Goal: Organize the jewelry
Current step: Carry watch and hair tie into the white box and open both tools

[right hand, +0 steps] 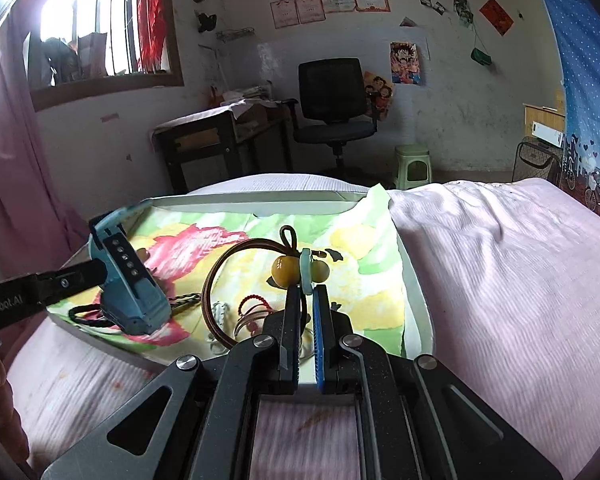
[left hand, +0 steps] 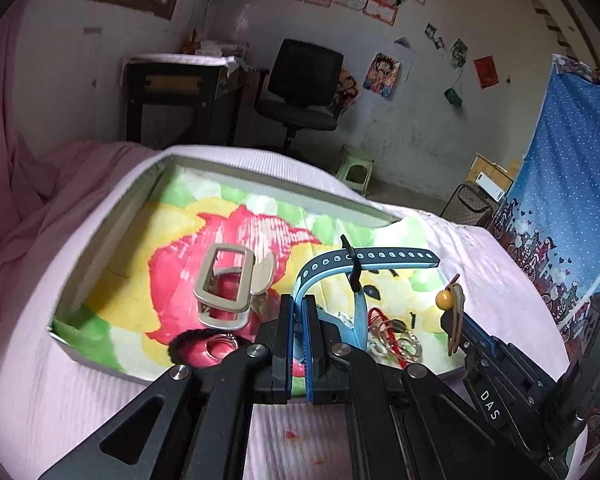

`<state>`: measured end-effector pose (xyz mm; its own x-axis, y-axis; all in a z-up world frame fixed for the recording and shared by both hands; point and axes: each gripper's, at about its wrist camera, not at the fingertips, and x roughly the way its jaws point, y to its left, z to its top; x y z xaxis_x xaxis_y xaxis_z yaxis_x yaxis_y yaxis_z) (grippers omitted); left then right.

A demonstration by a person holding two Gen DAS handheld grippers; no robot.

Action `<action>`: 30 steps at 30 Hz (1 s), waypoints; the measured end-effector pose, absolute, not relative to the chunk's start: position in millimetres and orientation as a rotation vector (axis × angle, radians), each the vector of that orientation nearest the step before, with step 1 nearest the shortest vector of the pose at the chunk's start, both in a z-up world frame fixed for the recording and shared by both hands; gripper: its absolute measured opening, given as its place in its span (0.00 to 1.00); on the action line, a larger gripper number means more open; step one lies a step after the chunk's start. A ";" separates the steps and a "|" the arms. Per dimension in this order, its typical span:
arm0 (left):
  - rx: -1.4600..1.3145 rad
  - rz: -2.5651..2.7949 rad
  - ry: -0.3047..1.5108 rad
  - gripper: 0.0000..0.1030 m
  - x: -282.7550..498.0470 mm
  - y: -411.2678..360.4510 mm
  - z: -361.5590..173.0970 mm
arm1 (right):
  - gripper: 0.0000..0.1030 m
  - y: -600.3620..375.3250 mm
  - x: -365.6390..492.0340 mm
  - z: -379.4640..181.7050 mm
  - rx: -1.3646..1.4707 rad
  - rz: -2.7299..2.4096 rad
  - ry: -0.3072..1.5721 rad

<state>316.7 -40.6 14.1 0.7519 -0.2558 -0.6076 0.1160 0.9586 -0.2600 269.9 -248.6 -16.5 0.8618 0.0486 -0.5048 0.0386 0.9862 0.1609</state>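
Right claw [left hand: 456, 322] reads "DAS"; left claw [right hand: 100, 270] "Robot.AI".

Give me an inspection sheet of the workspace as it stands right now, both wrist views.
Surface: pink bedspread with a shallow tray lined in floral paper.
Job's things: blue watch strap in the left gripper; brown cord bracelet with yellow beads in the right gripper; two metal buckles, thin rings, a red cord and a black braided band lie in the tray.
Clutter: nothing seen beyond the jewelry.
Grippers: both shut on their items, above the tray.
Cables: nothing seen.
Surroundings: office chair, dark desk, green stool, window, blue patterned curtain.
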 end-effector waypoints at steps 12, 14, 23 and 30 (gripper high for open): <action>-0.255 -0.220 0.737 0.04 330.4 -39.6 1.7 | 0.05 -239.1 289.5 -36.6 0.143 0.016 0.609; -0.256 -0.220 0.742 0.05 331.3 -39.0 1.2 | 0.06 -237.7 290.6 -37.4 0.144 0.016 0.613; -0.253 -0.217 0.749 0.07 330.0 -36.9 2.8 | 0.06 -240.5 290.0 -37.6 0.145 0.017 0.616; -0.242 -0.204 0.752 0.11 326.5 -34.6 3.5 | 0.07 -241.2 287.5 -37.4 0.150 0.017 0.608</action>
